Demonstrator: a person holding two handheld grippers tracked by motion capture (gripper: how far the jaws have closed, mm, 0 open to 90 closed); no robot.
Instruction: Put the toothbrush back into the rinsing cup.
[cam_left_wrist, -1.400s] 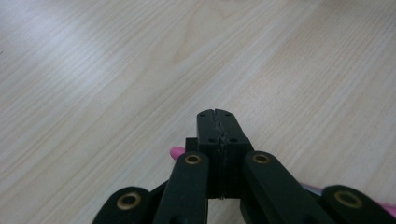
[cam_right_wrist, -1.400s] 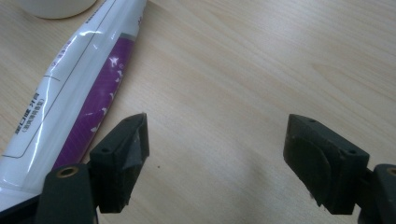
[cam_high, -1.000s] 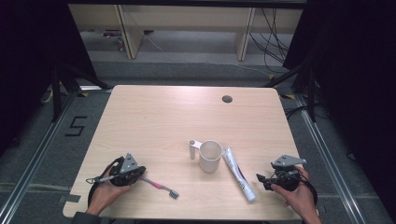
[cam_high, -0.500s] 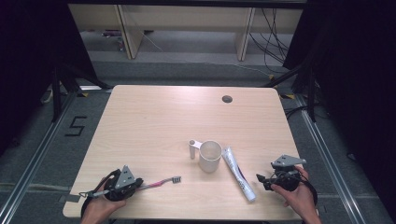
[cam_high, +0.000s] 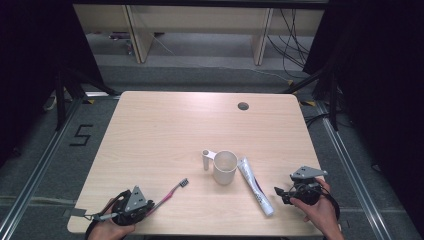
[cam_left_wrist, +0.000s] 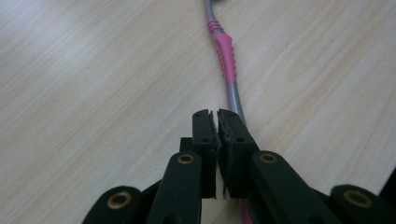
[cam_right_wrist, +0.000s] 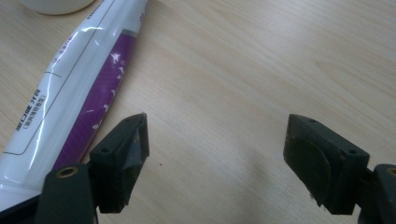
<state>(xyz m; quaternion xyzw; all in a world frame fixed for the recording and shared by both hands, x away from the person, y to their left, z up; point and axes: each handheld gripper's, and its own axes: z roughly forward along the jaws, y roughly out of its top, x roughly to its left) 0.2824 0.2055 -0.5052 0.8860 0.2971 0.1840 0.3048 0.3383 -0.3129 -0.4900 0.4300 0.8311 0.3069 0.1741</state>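
A pink and grey toothbrush (cam_high: 170, 192) lies slanted on the wooden table (cam_high: 165, 130), its head toward the white cup (cam_high: 225, 167). My left gripper (cam_high: 150, 207) sits at the near left edge, shut on the handle's end. In the left gripper view the gripper (cam_left_wrist: 215, 114) has its jaws pressed together, and the toothbrush (cam_left_wrist: 225, 51) runs out from under the right jaw. My right gripper (cam_high: 277, 191) is open, just right of a white and purple toothpaste tube (cam_high: 255, 186). In the right gripper view the gripper (cam_right_wrist: 217, 135) holds nothing, and the tube (cam_right_wrist: 79, 88) lies beside its left jaw.
The cup's handle (cam_high: 206, 159) points left. A round cable hole (cam_high: 243, 106) lies near the table's far edge. The cup's base (cam_right_wrist: 56, 4) peeks in at the top of the right gripper view. Shelving and cables stand beyond the table.
My left gripper pulled back toward the near edge and turned; the toothbrush swung with it, its head going from lower right to upper right. The right gripper stayed put.
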